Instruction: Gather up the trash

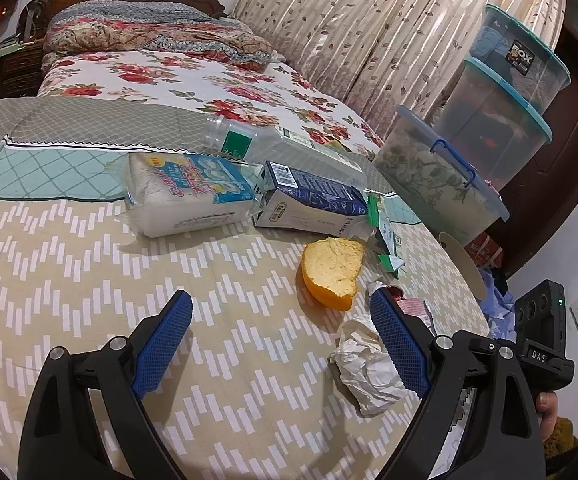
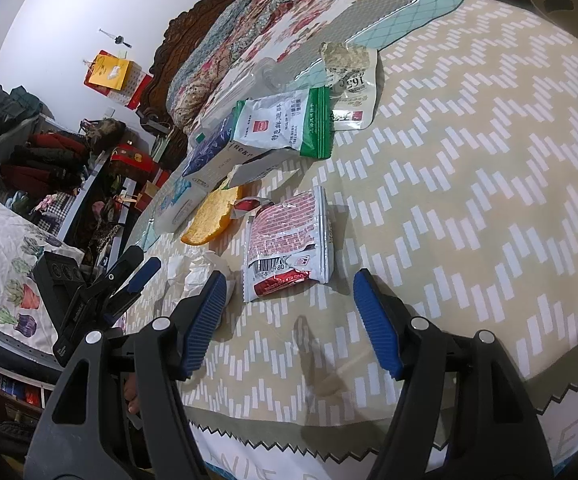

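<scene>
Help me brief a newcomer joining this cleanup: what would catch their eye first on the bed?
The bright orange peel lies mid-blanket, just beyond the open left gripper. Behind it, a dark blue carton and a tissue pack lie side by side. A red and silver snack wrapper lies flat ahead of the open right gripper.

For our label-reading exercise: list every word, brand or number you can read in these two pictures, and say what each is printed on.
"BOX": sticker on the top clear storage box.
"DAS": small plate on the other hand-held gripper's body.
"165": torn white wrapper at the far end of the spread.
Blue milk carton, tissue pack, green-edged wrapper, red snack wrapper: print and barcodes too small or blurred to read.
</scene>
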Demonstrator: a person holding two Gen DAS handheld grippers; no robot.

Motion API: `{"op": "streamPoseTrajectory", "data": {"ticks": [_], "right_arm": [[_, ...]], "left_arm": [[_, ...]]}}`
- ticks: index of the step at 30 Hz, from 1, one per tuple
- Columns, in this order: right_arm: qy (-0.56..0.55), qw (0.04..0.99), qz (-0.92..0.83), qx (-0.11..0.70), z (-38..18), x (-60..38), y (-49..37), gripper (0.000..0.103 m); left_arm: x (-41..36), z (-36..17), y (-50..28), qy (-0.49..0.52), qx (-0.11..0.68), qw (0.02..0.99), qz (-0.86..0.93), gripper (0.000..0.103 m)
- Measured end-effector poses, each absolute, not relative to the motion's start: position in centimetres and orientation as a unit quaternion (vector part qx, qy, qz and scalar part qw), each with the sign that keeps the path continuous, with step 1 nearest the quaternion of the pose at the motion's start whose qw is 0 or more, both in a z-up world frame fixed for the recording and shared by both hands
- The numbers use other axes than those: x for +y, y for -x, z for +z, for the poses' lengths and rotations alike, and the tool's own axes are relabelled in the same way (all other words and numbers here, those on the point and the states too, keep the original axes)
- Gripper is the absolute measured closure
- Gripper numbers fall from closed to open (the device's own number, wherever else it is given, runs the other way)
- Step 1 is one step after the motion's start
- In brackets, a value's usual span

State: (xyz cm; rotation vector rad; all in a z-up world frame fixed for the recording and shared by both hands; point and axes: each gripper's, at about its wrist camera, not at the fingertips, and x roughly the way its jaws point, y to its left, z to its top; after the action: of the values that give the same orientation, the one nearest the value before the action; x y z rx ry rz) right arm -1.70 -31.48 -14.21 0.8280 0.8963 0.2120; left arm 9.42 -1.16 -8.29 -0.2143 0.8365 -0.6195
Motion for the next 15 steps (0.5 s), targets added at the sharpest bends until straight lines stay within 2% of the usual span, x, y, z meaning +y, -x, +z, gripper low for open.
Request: {"op": "streamPoseTrajectory", "data": {"ticks": [15], "right_arm": [[-0.357, 0.821, 0.121, 0.429, -14.1, -29.6, -1.3, 0.038]], "left_arm": [[-2.6, -8.2, -8.9, 0.093, 0.414, 0.847, -0.32, 0.014]]}}
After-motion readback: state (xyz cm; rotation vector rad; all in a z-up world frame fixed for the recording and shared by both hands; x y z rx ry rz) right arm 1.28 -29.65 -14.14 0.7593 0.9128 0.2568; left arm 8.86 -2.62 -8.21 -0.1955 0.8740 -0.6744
